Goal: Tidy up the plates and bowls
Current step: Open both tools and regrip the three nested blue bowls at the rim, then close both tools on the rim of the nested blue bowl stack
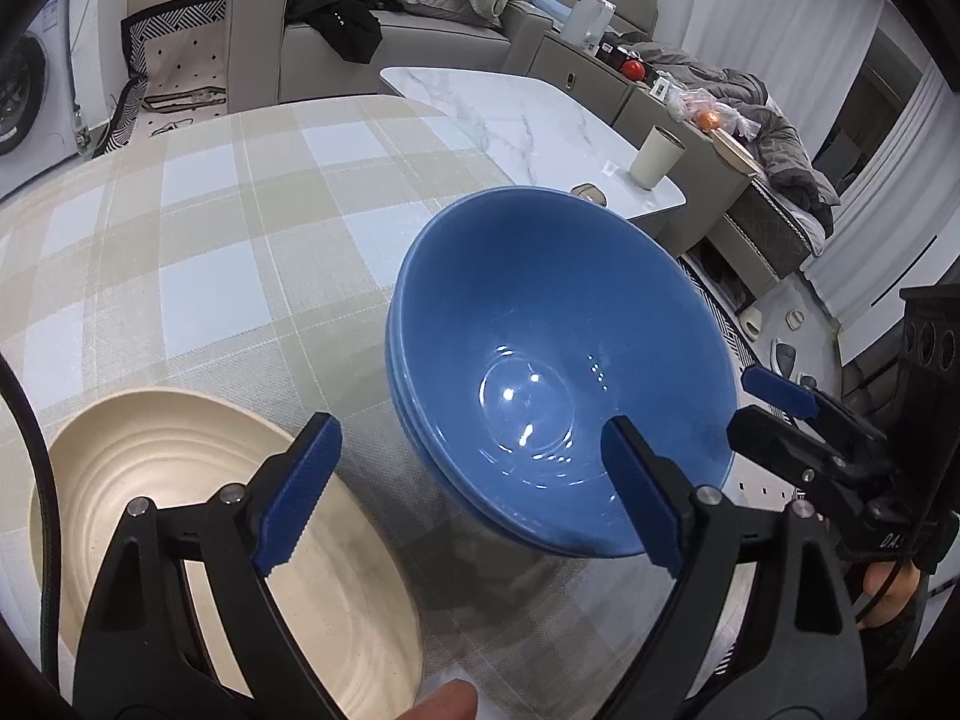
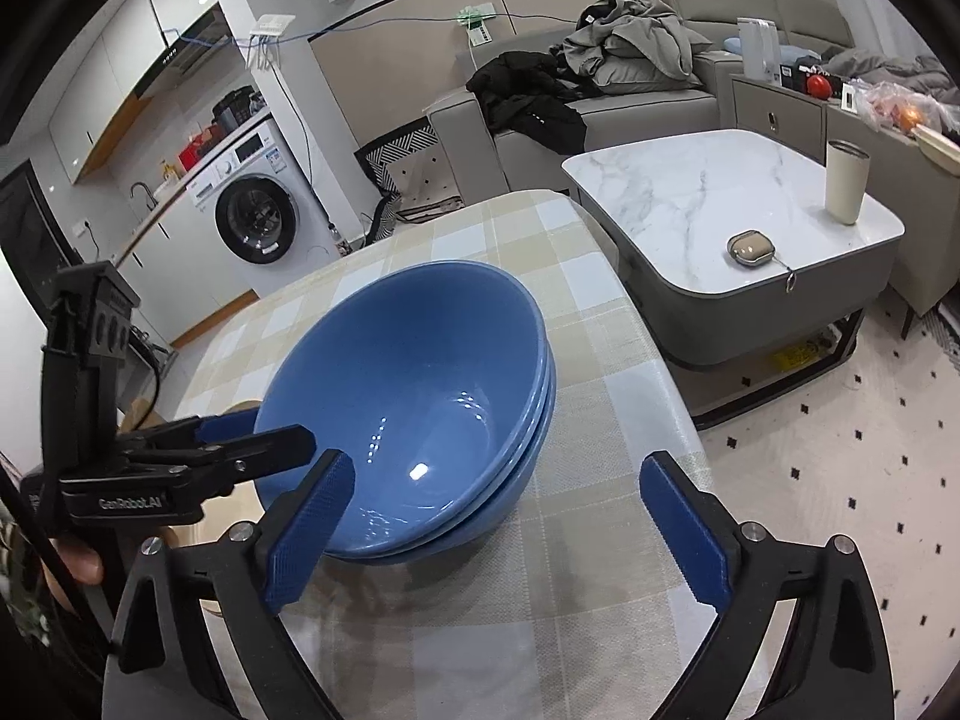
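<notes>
Now the stack of glossy blue ceramic bowls (image 2: 414, 414) sits on the checked-cloth worktop (image 1: 198, 276), flanked by both pairs of tongs. The left tongs (image 1: 474, 492) stand apart, one finger over the near rim; the right tongs (image 2: 498, 531) gape beside it, gripping nothing. A ribbed cream plate (image 1: 198, 546) lies nearer the left tongs.

lower bowl (image 2: 528, 450): only its rim edge shows under the top bowl; its inside is hidden.
cream plate (image 1: 180, 480): its near part is covered by the left tool (image 1: 474, 492); in the right wrist view only slivers show behind that tool.
bowl stack, near rim: covered by one blue pad in each view.
hands: a fingertip (image 1: 444, 705) is cut off at the bottom edge.
table (image 1: 180, 252): its near edge is out of frame.
</notes>
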A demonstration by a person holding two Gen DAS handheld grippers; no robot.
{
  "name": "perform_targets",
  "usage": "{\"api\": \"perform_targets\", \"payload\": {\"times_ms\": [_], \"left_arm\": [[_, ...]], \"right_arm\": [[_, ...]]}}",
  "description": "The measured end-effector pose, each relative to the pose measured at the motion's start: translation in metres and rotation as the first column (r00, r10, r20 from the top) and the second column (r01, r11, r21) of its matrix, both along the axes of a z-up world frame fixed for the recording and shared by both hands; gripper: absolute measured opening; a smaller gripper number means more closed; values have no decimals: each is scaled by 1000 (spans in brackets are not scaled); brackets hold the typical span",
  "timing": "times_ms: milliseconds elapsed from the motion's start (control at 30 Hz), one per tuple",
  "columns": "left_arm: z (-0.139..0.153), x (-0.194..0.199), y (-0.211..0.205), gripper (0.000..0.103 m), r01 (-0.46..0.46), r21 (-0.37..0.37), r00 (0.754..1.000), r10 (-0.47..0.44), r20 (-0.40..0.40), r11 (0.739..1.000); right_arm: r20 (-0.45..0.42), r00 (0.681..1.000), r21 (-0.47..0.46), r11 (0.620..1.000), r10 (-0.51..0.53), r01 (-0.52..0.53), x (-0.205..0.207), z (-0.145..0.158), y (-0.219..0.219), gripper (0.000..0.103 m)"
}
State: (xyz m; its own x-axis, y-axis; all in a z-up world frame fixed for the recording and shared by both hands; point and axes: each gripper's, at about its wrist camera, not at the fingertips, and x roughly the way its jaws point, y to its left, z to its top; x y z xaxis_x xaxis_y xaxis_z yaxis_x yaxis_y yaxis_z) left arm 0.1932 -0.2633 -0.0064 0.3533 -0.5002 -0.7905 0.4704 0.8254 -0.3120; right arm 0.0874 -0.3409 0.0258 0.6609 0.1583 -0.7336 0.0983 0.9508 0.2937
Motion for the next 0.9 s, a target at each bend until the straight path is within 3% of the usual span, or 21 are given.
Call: {"api": "perform_targets", "payload": {"times_ms": [100, 200, 900], "left_arm": [[-4, 1, -3, 89, -1, 0, 1000, 1, -7, 1000], [-8, 1, -4, 103, -1, -2, 1000, 1, -12, 1000], [-27, 19, -6, 101, -70, -53, 996, 66, -67, 996]], "right_arm": [[0, 1000, 21, 1000, 3, -3, -1, -2, -2, 98], [0, 1000, 33, 999, 3, -3, -1, -5, -2, 98], [6, 1000, 134, 991, 17, -18, 8, -21, -7, 99]]}}
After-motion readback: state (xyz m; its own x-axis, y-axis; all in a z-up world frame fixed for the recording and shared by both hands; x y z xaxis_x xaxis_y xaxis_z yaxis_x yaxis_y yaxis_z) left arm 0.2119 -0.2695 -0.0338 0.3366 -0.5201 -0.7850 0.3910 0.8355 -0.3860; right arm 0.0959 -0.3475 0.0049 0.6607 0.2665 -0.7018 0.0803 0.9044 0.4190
